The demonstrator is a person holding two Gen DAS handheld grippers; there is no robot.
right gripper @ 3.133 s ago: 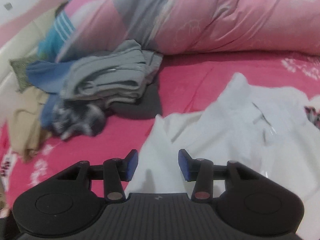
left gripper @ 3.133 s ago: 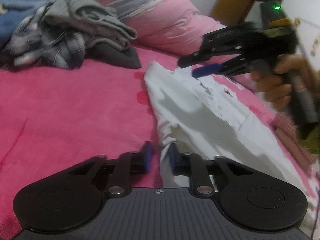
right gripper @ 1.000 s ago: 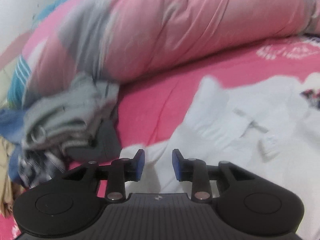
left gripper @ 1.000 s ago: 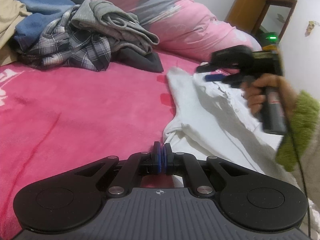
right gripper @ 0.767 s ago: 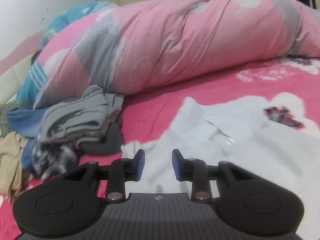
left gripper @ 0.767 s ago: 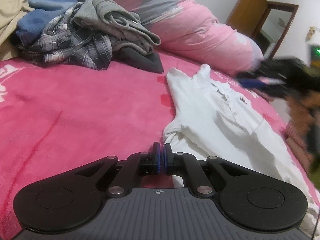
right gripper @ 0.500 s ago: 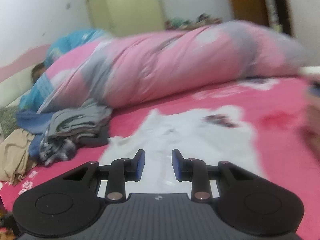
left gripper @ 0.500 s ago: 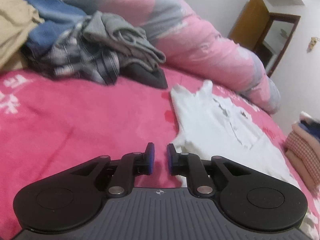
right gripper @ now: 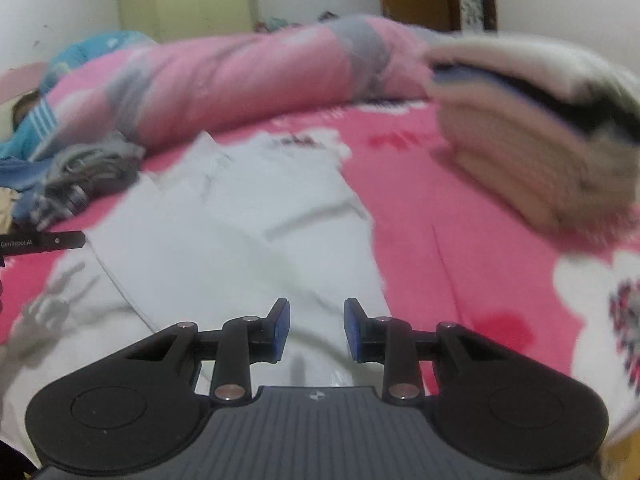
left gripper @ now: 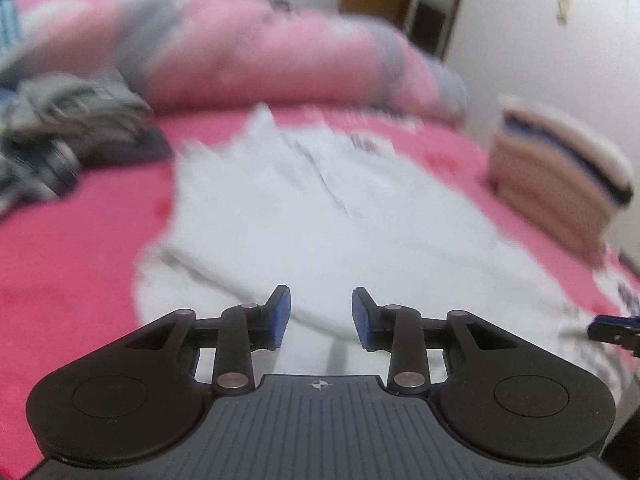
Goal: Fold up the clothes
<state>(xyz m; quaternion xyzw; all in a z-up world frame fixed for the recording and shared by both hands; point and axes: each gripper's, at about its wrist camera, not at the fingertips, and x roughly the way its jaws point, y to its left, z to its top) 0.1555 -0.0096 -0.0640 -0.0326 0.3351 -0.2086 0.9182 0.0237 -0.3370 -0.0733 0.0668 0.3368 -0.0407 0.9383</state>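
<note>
A white collared shirt (left gripper: 320, 208) lies spread on the pink bed, collar toward the far pillow; the right wrist view shows the same white shirt (right gripper: 240, 236). My left gripper (left gripper: 321, 318) hovers open over the shirt's near end with nothing between its blue pads. My right gripper (right gripper: 316, 330) is open too, above the shirt's near right edge. A blue fingertip of the right gripper (left gripper: 612, 328) shows at the right edge of the left wrist view. Part of the left gripper (right gripper: 40, 242) shows at the left edge of the right wrist view. Both views are motion-blurred.
A stack of folded clothes (left gripper: 560, 184) sits on the bed to the right, also in the right wrist view (right gripper: 540, 128). A heap of unfolded grey and plaid clothes (left gripper: 60, 136) lies at the left. A long pink and grey duvet roll (right gripper: 248, 76) runs along the back.
My left gripper has opened wider and swung right, now over the shirt's near end. My right gripper has pulled back to the shirt's near right edge; the folded stack has come into view.
</note>
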